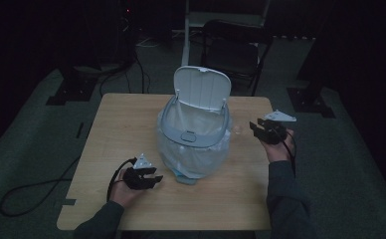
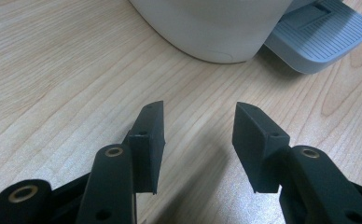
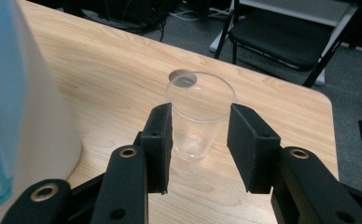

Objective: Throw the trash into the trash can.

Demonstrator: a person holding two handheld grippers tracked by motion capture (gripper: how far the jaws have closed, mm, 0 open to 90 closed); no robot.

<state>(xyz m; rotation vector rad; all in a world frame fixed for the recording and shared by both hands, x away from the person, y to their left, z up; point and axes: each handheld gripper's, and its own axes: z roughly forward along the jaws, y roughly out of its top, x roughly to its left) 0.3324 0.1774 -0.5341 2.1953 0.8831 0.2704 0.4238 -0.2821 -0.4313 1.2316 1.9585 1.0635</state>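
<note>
A white pedal bin (image 1: 196,144) stands mid-table with its lid (image 1: 202,88) raised and a pale bag lining it. A clear plastic cup (image 1: 238,131) stands upright on the wood to its right. My right gripper (image 1: 256,131) points at the cup from the right. In the right gripper view its jaws flank the cup (image 3: 195,140), with gaps along the cup's lower sides, so my right gripper (image 3: 200,123) is open. My left gripper (image 1: 156,178) rests at the front left, open. Its empty jaws (image 2: 198,121) face the bin's base (image 2: 216,28) and grey pedal (image 2: 319,32).
The wooden table (image 1: 121,129) has bare surface left of the bin and along the front edge. The bin's wall (image 3: 34,116) is close on the left in the right gripper view. A black folding chair (image 1: 236,45) stands behind the table. Cables lie on the floor at left.
</note>
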